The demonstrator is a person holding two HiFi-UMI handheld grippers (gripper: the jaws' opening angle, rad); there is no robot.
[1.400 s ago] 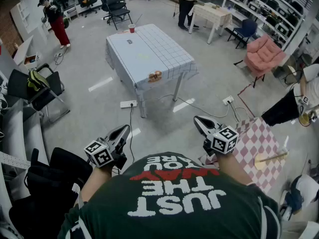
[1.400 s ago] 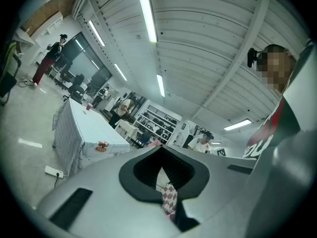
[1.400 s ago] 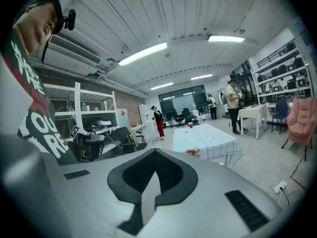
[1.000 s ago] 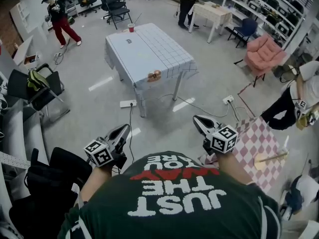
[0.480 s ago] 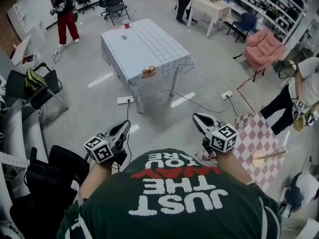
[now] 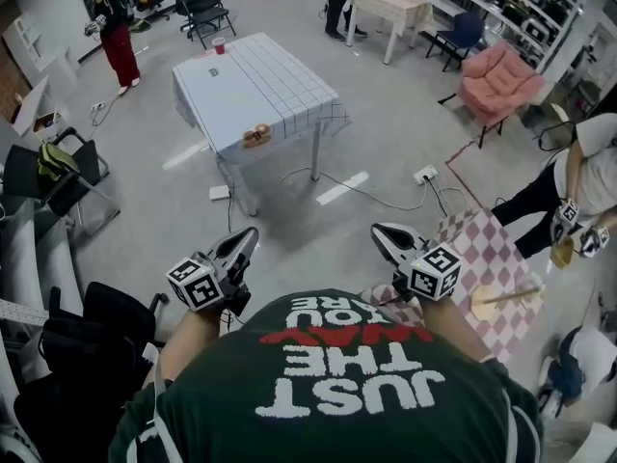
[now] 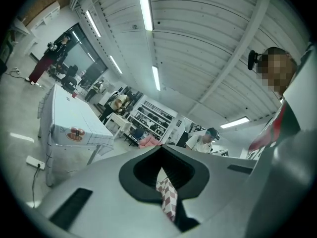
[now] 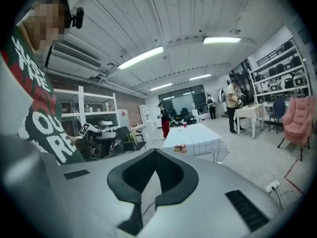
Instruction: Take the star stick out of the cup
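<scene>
Step in hand: approach, judged from position; no contact with the task items yet. I stand on open floor, well apart from the grid-cloth table (image 6: 260, 85). The left gripper (image 6: 252, 231) and right gripper (image 6: 377, 228) are held in front of my chest, aimed roughly toward it. In each gripper view the jaws meet at the tips with only a thin slit below and nothing between them, so both are closed and empty. The red cup (image 6: 219, 44) sits at the table's far end. The star stick is too small to resolve from here; I take it to be in the cup. A small orange-brown item (image 6: 255, 135) lies near the table's near edge. Next move, as I judge it: close the distance to the far end, part one gripper's jaws, and bring them onto the stick above the cup rim.
</scene>
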